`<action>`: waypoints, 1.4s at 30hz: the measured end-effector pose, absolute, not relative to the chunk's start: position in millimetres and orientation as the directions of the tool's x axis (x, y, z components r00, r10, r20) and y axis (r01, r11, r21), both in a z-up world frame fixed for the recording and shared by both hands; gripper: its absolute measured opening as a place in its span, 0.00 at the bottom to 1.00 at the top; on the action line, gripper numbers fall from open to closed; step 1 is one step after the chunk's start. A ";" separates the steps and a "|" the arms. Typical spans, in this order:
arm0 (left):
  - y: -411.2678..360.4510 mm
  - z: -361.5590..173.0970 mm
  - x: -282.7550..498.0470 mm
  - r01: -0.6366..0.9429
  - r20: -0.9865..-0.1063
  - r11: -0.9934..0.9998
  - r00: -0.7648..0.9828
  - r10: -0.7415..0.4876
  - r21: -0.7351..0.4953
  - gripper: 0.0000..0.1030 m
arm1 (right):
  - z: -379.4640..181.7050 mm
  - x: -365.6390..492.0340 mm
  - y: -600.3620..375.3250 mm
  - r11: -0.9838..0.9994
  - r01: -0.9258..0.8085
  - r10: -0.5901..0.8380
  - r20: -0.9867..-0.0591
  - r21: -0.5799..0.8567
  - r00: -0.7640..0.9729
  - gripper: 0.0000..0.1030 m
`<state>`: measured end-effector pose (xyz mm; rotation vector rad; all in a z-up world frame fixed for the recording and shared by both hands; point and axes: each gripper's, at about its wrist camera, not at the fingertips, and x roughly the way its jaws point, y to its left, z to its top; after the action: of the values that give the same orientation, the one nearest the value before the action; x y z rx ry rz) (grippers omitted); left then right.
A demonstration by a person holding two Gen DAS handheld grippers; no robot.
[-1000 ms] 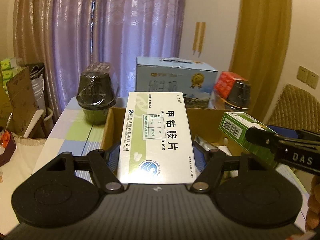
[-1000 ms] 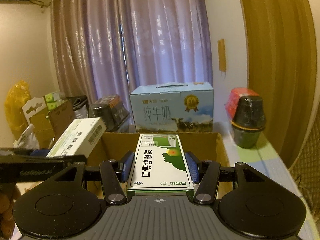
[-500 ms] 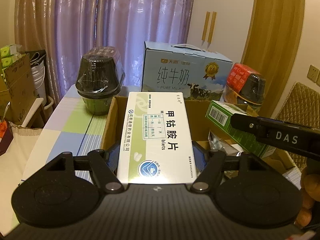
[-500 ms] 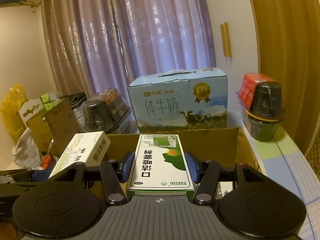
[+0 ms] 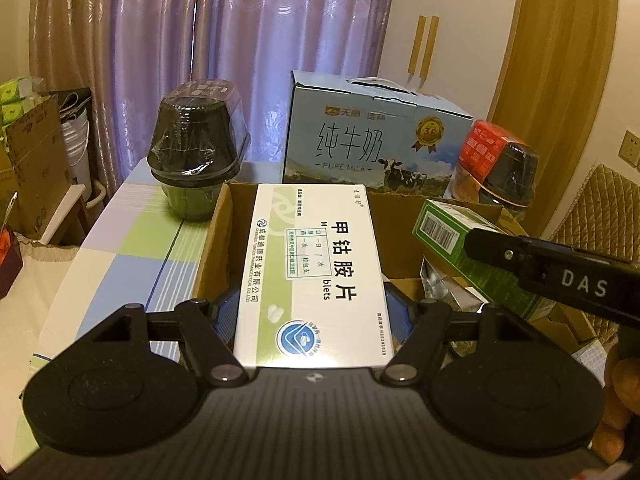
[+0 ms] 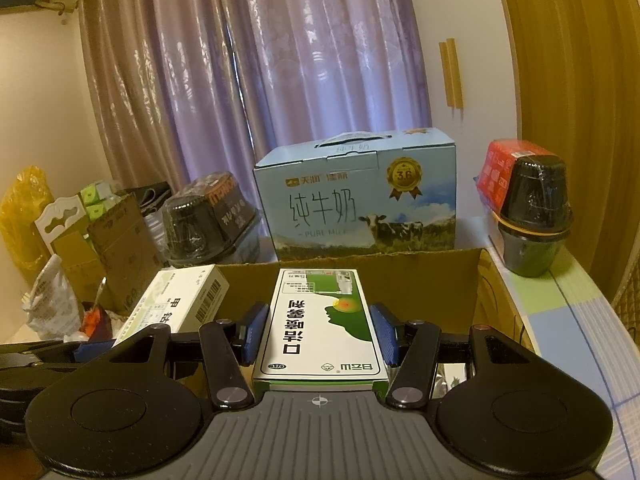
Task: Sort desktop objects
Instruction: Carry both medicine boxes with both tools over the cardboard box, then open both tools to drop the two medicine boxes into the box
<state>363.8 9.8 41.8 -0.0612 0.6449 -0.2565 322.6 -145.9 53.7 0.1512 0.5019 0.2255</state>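
— Left side, report.
— The left gripper (image 5: pixel 310 304) pinches a white and green medicine box (image 5: pixel 312 272) flat between its blue pads, over the near left part of the open cardboard box (image 5: pixel 212 248).
— Right side?
— The right gripper (image 6: pixel 320 332) clamps a green and white spray carton (image 6: pixel 320 320) the same way, above that box's interior.
— Surroundings?
— Checked tablecloth (image 5: pixel 132 256); blue milk carton (image 6: pixel 356 200) behind the cardboard box; wrapped dark cups at either side, one (image 5: pixel 196 160) at the left, one (image 6: pixel 534 216) at the right.
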 end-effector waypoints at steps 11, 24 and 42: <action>19.5 45.2 363.1 0.198 -0.586 0.969 0.771 -0.249 -0.150 0.65 | 51.6 323.3 -151.8 0.959 -0.161 0.256 -0.465 0.234 0.847 0.51; 17.3 40.4 363.5 0.195 -0.603 0.974 0.766 -0.223 -0.113 0.65 | 51.0 322.7 -150.3 0.951 -0.166 0.274 -0.463 0.259 0.843 0.51; 15.3 38.6 361.5 0.201 -0.608 0.974 0.762 -0.221 -0.103 0.66 | 53.3 321.4 -148.2 0.941 -0.193 0.300 -0.424 0.277 0.855 0.51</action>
<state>361.5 15.3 38.6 -0.0321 0.6658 -0.2294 321.4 -148.2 53.3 0.2293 0.4803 0.2613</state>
